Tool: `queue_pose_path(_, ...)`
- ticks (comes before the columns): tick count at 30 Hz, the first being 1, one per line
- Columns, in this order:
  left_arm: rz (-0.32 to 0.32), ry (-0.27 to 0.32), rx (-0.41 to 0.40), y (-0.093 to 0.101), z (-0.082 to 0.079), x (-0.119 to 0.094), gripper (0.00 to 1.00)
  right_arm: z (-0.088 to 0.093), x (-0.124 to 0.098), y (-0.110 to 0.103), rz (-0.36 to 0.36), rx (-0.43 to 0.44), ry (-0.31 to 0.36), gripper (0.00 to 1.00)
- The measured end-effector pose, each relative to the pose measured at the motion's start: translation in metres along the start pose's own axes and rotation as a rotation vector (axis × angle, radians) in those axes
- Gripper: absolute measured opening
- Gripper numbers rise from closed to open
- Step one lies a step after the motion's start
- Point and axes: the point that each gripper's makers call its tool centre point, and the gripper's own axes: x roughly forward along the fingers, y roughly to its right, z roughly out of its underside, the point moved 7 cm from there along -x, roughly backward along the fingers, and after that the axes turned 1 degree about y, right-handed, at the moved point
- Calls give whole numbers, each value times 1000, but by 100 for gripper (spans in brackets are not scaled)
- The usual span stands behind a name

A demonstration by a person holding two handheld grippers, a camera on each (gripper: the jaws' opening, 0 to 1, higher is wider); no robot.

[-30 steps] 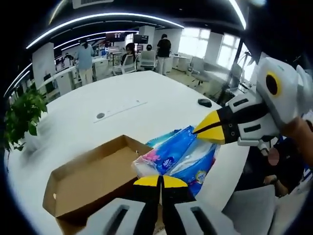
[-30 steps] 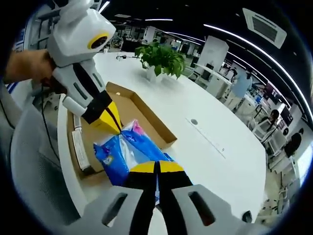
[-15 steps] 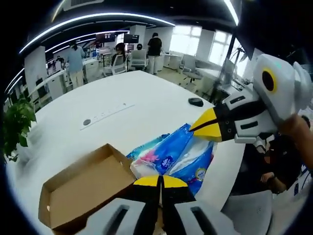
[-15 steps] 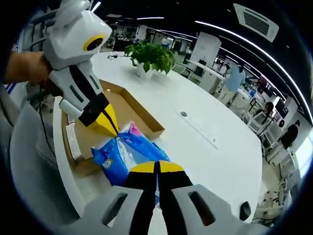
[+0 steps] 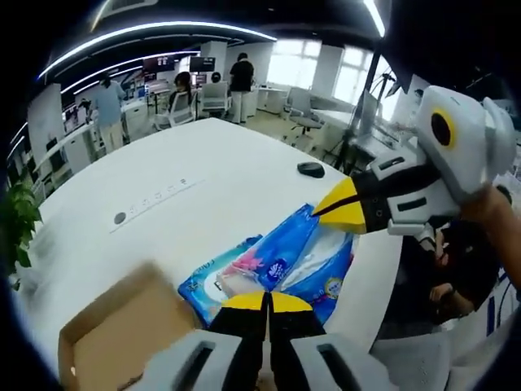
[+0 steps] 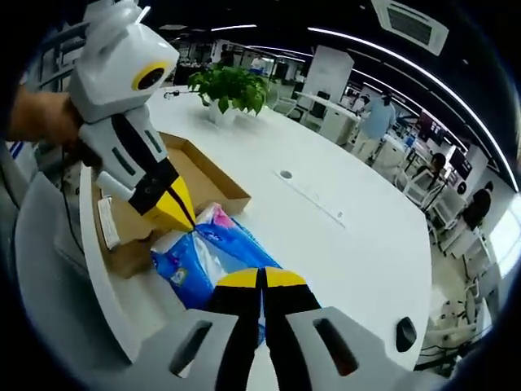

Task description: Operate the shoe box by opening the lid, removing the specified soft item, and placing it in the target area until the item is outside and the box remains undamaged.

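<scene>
A blue plastic tissue pack (image 5: 286, 254) hangs over the white table (image 5: 203, 163), held at both ends. My left gripper (image 5: 266, 300) is shut on its near end in the left gripper view. My right gripper (image 5: 332, 213) comes in from the right there, shut on the far end. The open cardboard shoe box (image 5: 110, 342) lies low at the left, beside the pack. In the right gripper view my right gripper (image 6: 262, 277) is shut on the pack (image 6: 203, 259), and my left gripper (image 6: 186, 213) pinches its other end, with the box (image 6: 213, 173) behind it.
A black mouse (image 5: 311, 169) lies on the table beyond the pack, also seen as the mouse (image 6: 404, 332) near the table edge. A potted plant (image 6: 230, 85) stands past the box. Several people and desks fill the far room. A hand (image 6: 41, 118) holds the left gripper.
Both grippers have carried the pack sideways away from the box, which has slid toward the lower left of the left gripper view. Both stay shut on the pack.
</scene>
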Motion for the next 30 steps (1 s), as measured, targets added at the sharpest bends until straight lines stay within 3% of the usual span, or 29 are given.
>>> queue_pose_path(30, 114, -86, 80, 30, -40, 93, 0, 62, 3, 77, 51, 16, -106, 0)
